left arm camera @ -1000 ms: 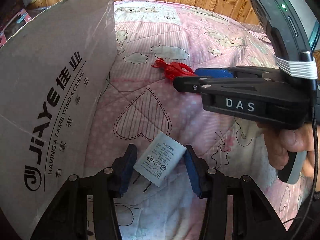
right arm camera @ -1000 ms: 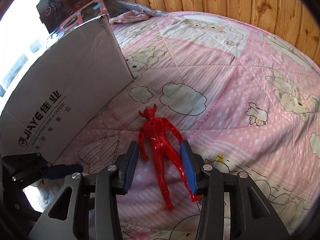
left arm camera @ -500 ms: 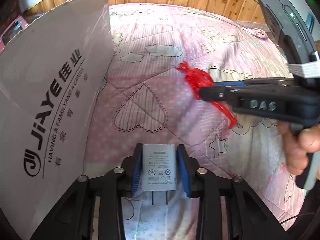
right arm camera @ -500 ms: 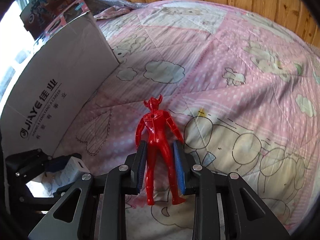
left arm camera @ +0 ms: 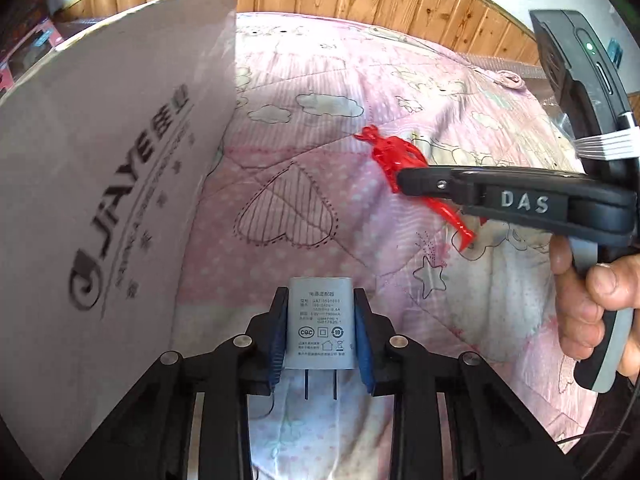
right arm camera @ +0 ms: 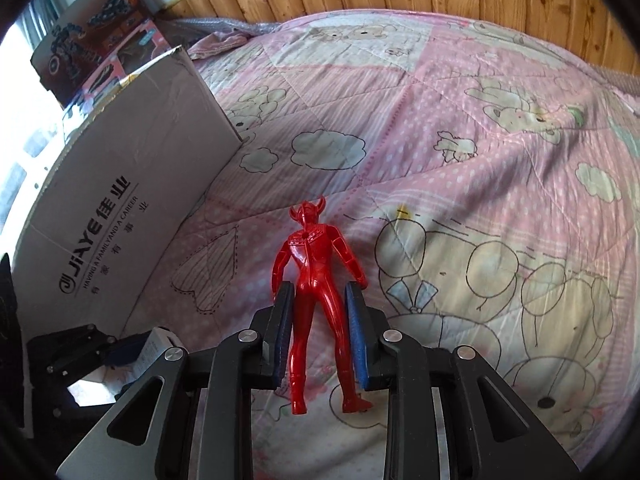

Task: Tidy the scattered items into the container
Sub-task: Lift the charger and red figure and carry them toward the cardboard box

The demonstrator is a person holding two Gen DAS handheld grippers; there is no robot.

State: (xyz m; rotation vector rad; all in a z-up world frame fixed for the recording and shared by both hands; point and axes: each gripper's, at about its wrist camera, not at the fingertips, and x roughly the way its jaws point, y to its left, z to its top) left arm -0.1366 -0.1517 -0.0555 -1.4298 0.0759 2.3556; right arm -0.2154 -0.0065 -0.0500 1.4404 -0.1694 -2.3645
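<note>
Left gripper [left arm camera: 320, 330] low in its own view, blue pads clamped on both sides of held load. Right gripper [right arm camera: 318, 334] likewise clamped, raised, reaching in sideways; bare hand [left arm camera: 592, 300] wraps its handle.

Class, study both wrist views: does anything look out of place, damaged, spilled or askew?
Nothing stands out. The left gripper holds the white charger squarely, prongs toward the camera; the right gripper grips the red figure at the hips. The cardboard box stands on the quilt, undamaged on the side shown.
</note>
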